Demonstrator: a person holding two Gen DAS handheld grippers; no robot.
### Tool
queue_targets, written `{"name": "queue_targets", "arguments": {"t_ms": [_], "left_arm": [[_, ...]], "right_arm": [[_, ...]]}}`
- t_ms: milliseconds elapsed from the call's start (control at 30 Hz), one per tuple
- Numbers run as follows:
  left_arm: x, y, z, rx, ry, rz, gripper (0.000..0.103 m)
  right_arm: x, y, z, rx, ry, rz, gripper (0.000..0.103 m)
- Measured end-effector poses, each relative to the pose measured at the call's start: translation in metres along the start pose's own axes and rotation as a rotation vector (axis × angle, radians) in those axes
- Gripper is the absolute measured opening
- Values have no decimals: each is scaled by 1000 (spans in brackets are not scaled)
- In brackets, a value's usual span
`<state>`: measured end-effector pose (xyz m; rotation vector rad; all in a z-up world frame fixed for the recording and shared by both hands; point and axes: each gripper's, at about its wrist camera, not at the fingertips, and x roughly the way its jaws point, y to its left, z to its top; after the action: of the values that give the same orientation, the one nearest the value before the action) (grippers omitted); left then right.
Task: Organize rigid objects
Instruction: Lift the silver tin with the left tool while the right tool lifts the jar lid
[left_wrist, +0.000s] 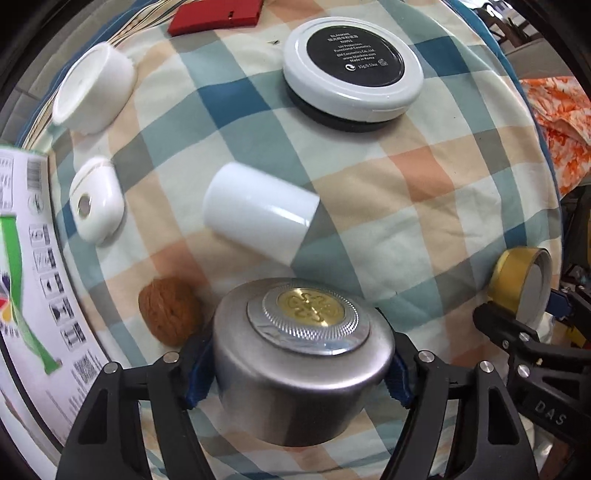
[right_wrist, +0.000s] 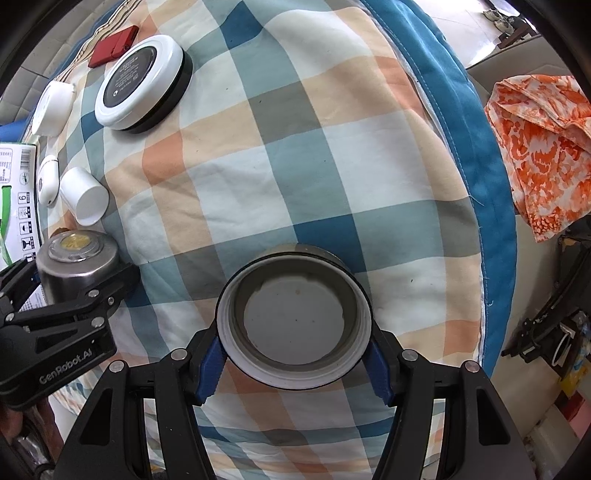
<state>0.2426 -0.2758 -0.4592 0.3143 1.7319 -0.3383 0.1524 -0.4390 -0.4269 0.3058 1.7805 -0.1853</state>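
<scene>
My left gripper is shut on a steel lid with a gold emblem; it also shows in the right wrist view. My right gripper is shut on a gold-sided lid, its open white-rimmed underside facing the camera; it shows at the right edge of the left wrist view. On the checked cloth lie a white cylinder cap, a walnut, a white earbud case, a white cap and a round white compact.
A red flat case lies at the far edge. A printed cardboard box stands at the left. An orange patterned cloth lies to the right, past the cloth's blue border.
</scene>
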Motion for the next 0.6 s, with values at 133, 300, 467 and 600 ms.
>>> {"name": "queue_targets", "arguments": {"t_ms": [133, 300, 467, 600], "left_arm": [[-18, 0, -25, -33, -9, -42, 72], [-32, 18, -45, -92, -26, -110, 72], [-66, 40, -62, -133, -84, -157, 72], [-116, 72, -76, -165, -179, -180, 72]], "right_arm": [[-8, 7, -3, -8, 0, 23, 66], [-23, 18, -6, -32, -9, 44, 66], [-44, 39, -12, -74, -20, 78, 66], [-69, 67, -15, -116, -48, 95, 66]]}}
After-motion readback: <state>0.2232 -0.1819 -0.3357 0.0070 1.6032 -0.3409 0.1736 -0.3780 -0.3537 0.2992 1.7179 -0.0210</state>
